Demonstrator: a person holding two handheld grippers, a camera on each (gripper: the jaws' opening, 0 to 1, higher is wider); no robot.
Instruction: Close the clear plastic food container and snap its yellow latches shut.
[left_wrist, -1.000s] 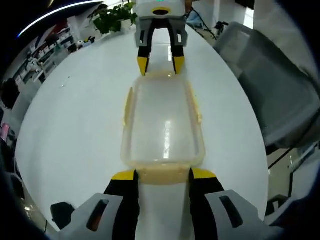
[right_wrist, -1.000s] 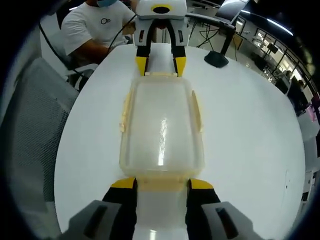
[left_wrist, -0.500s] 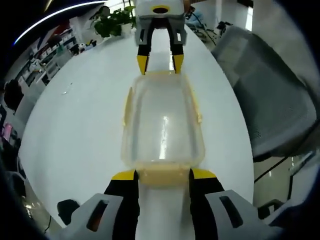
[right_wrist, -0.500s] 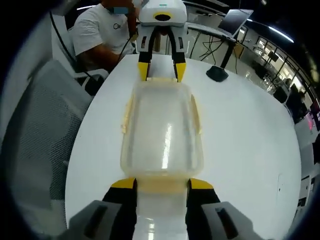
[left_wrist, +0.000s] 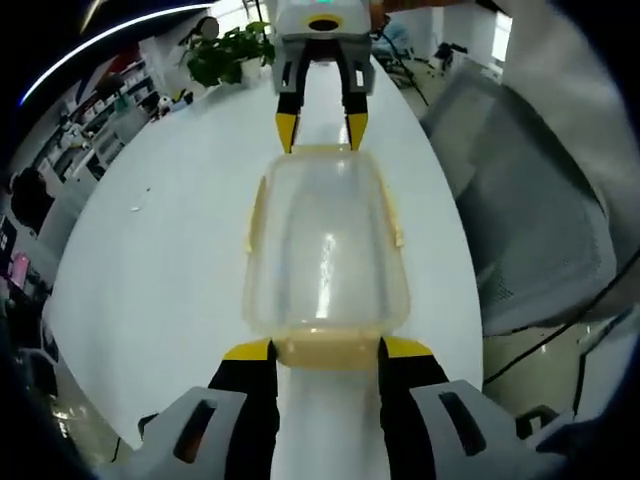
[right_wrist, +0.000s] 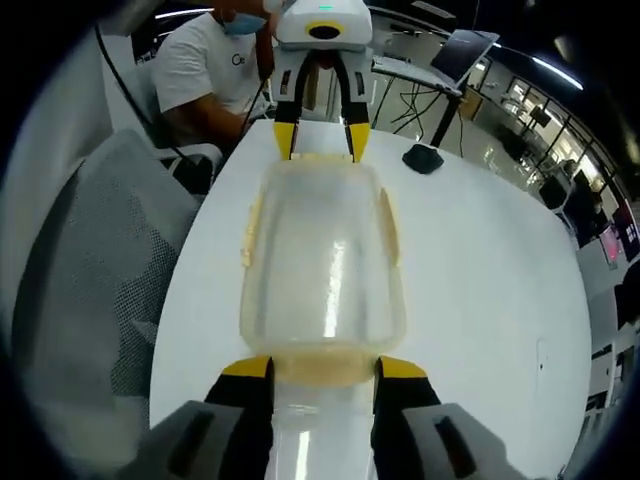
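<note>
The clear plastic food container (left_wrist: 326, 250) sits between the two grippers, over the white desk (left_wrist: 160, 260), its lid on. The left gripper (left_wrist: 325, 350) has its yellow-tipped jaws spread apart, flanking the yellow latch (left_wrist: 325, 349) at the container's near end. In the right gripper view, the right gripper (right_wrist: 322, 368) stands likewise, jaws parted either side of the opposite end. Whether the container rests on the desk or is raised, possibly slightly, is unclear. A grey mesh chair (right_wrist: 90, 290) stands beside the desk.
</note>
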